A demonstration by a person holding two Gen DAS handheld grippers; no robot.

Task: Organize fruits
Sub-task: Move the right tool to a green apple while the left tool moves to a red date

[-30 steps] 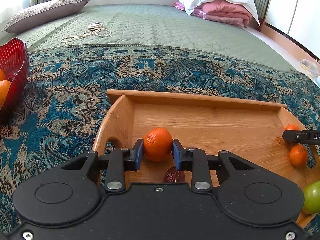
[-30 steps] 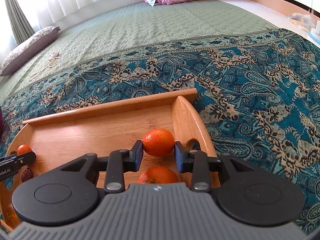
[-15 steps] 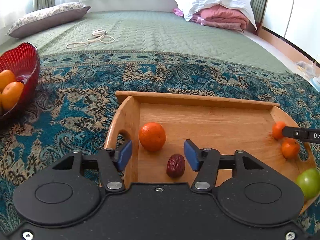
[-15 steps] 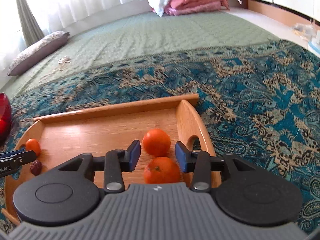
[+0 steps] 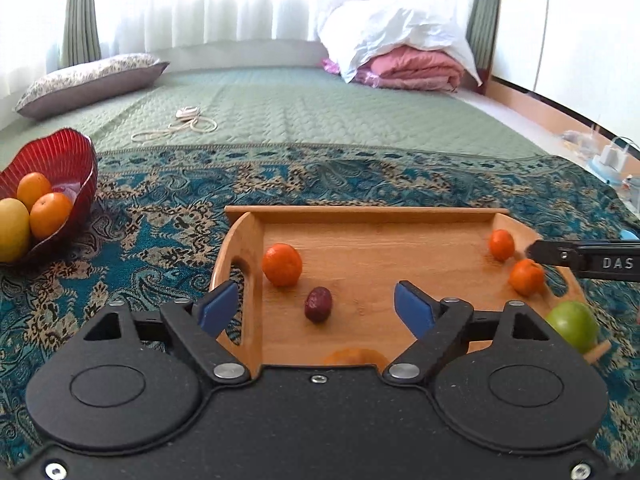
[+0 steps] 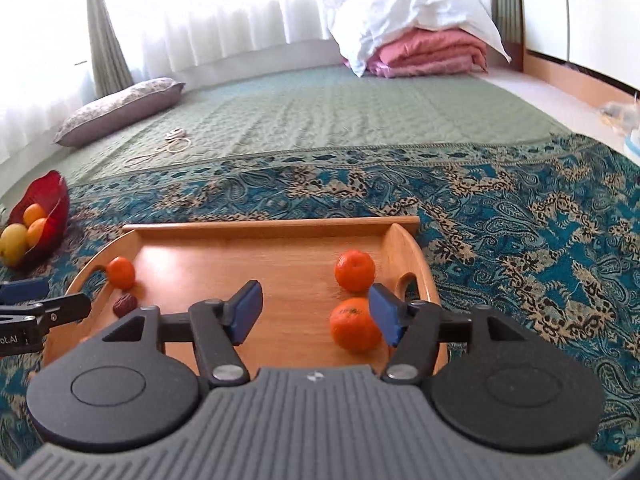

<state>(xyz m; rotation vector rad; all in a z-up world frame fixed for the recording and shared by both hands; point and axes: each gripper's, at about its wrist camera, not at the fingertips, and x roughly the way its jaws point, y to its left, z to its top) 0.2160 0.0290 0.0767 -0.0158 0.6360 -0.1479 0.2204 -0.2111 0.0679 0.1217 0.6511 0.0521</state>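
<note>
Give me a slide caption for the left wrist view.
Open left hand-held gripper above a wooden tray holding tangerines, a red date and a green fruit.

Strong daylight is admitted through the sheer white curtains (image 5: 208,4), which are overexposed. Soft shadows are cast beneath the fruit. Straight lines are bent by fisheye distortion, and corners are darkened.

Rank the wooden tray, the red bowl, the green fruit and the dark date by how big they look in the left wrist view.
1. wooden tray
2. red bowl
3. green fruit, though partly hidden behind the gripper and nearer the camera
4. dark date
</note>
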